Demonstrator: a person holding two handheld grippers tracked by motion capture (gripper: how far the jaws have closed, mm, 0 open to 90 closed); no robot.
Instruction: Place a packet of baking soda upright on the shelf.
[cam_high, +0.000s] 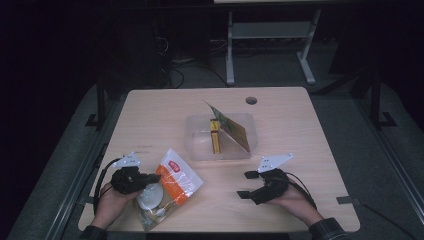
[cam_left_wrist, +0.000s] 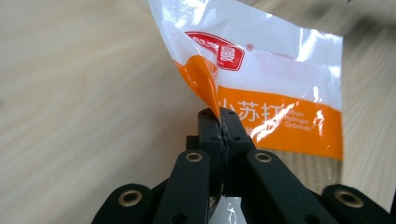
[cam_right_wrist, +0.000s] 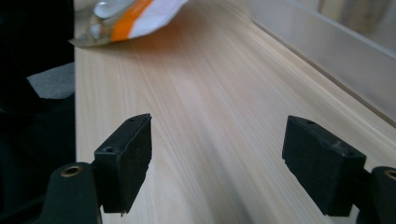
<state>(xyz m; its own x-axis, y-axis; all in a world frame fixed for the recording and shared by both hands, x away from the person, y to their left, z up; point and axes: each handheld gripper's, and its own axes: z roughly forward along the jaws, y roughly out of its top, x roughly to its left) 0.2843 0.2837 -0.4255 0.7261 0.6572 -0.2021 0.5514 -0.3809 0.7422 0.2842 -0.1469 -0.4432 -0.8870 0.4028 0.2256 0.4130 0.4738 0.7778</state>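
Observation:
An orange, white and clear plastic bag (cam_high: 176, 184) with red print lies at the table's front left, with pale round items inside it. My left gripper (cam_high: 151, 178) is shut on its left edge. In the left gripper view the two jaws meet on a fold of the bag (cam_left_wrist: 275, 88), and my left gripper (cam_left_wrist: 219, 122) pinches the film. My right gripper (cam_high: 246, 184) hovers open at the front right, pointing left, with nothing between its jaws. The right gripper view shows my right gripper (cam_right_wrist: 217, 158) over bare wood, with the bag (cam_right_wrist: 135, 11) far ahead.
A clear plastic bin (cam_high: 194, 146) stands mid-table. It holds an upright yellow box (cam_high: 215, 136) and a leaning flat packet (cam_high: 232, 127). The bin's wall (cam_right_wrist: 327, 46) runs along the right of the right gripper view. A cable hole (cam_high: 251, 100) sits near the far edge.

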